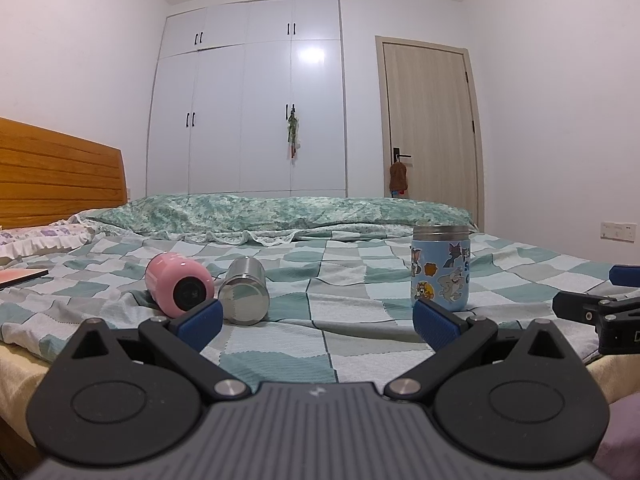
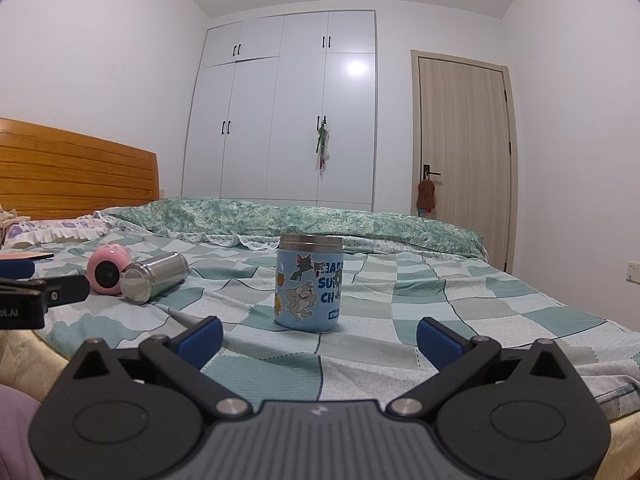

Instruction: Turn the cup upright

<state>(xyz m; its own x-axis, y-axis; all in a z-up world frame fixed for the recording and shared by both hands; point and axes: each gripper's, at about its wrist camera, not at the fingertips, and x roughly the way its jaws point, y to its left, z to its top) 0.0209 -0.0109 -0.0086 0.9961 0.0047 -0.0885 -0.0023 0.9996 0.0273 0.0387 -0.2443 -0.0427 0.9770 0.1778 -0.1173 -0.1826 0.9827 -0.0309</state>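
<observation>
A pink cup (image 1: 178, 289) lies on its side on the checked bedspread, its dark end toward me. A steel cup (image 1: 244, 290) lies on its side right beside it. A blue cartoon cup (image 1: 440, 268) with a steel rim stands on the bed to the right. My left gripper (image 1: 318, 326) is open and empty, low over the near bed edge, short of the lying cups. My right gripper (image 2: 320, 340) is open and empty, just short of the blue cup (image 2: 309, 287). The pink cup (image 2: 107, 269) and steel cup (image 2: 154, 277) lie far left in the right wrist view.
A folded green quilt (image 1: 280, 212) runs across the far side of the bed. A wooden headboard (image 1: 56, 176) and pillow (image 1: 44, 238) are at left. A flat pinkish object (image 1: 20, 276) lies at the left edge. White wardrobe (image 1: 248, 100) and door (image 1: 430, 120) stand behind.
</observation>
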